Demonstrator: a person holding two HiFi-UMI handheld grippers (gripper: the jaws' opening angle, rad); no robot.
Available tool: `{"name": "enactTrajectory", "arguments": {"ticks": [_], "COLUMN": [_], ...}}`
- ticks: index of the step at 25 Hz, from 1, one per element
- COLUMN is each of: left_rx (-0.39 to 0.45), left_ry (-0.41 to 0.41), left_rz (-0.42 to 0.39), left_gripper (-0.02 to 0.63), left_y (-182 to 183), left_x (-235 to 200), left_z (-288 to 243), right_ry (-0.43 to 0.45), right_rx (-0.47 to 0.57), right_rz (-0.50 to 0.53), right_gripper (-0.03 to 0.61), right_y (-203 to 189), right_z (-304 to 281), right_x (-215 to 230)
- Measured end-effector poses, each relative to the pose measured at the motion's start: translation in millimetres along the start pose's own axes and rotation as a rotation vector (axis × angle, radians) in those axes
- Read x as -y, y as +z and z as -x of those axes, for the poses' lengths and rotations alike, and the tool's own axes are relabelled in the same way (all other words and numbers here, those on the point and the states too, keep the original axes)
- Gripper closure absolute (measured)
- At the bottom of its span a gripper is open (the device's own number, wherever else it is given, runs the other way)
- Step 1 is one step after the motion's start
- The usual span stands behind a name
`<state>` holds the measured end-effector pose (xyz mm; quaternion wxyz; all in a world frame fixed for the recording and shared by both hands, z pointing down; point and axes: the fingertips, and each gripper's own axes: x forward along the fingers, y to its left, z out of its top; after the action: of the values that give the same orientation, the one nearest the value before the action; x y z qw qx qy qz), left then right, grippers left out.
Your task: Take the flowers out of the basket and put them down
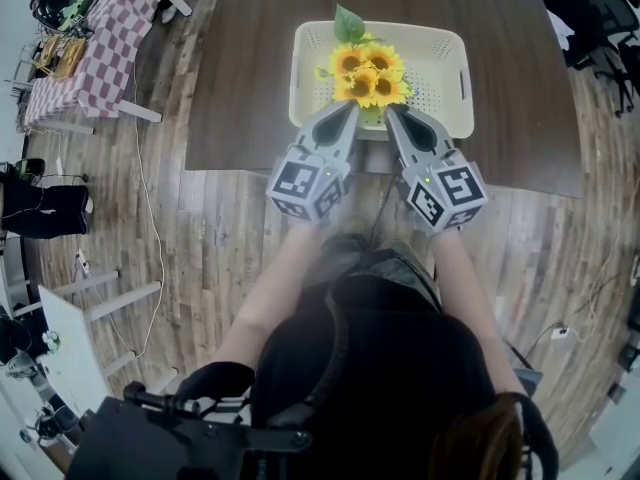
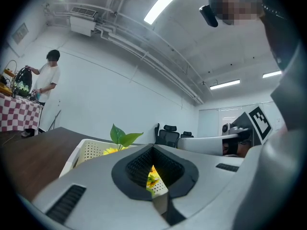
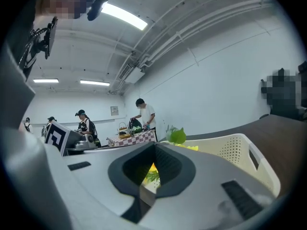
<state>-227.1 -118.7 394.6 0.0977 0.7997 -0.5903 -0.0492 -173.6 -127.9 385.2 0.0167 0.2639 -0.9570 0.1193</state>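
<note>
Basket point(image 1: 440, 38) stands at the middle of the table's point(image 1: 250, 68) near edge. Flowers point(image 1: 368, 73) are in it, left of its centre, not yet lifted.

Left gripper point(image 1: 349, 109) and right gripper point(image 1: 393, 114) are both clenched on nothing. Their tips are at the basket's near rim, either side of the stem end, just beside the blooms.

Assessment: approach step, no grasp made. The next move calls for parting one gripper's jaws, closing low on the stems, lifting clear of the rim, and setting down on bare tabletop.
</note>
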Motion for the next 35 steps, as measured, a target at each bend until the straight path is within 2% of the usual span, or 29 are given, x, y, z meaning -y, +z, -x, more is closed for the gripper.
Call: {"name": "enactTrajectory", "arguments": {"ticks": [6,14,21,28,33,35], "left_rx": [0.008,0.047,0.065,0.077,0.078,0.077], "left_ry": [0.061,0.2,0.282,0.321,0.346,0.355], "left_rz": [-0.01,-0.025,-0.021,-0.026,-0.025,-0.021], "left_gripper": [0.601,0.601,0.601,0.601,0.601,0.601], "left_y": [7,22,24,25,32,32], "left_x": [-14,-35,-41,-45,-52,-57], "left_z": [-8,-13,-17,-20,-21,-21], "right_ry": [0.061,0.169,0.22,0.208,0.163,0.15], "right_rx": [-0.031,-0.087,-0.101,-0.122,-0.128,-0.15], "right_rz": [0.053,0.064,0.06,0.067,0.037,0.012], "right_gripper": [0.575,0.575,0.575,0.574,0.572,0.54], "right_y": [9,10,10,8,10,3], "right_z": [-12,-25,-36,-47,-58,-64], "right_x": [15,33,48,68,86,93]}}
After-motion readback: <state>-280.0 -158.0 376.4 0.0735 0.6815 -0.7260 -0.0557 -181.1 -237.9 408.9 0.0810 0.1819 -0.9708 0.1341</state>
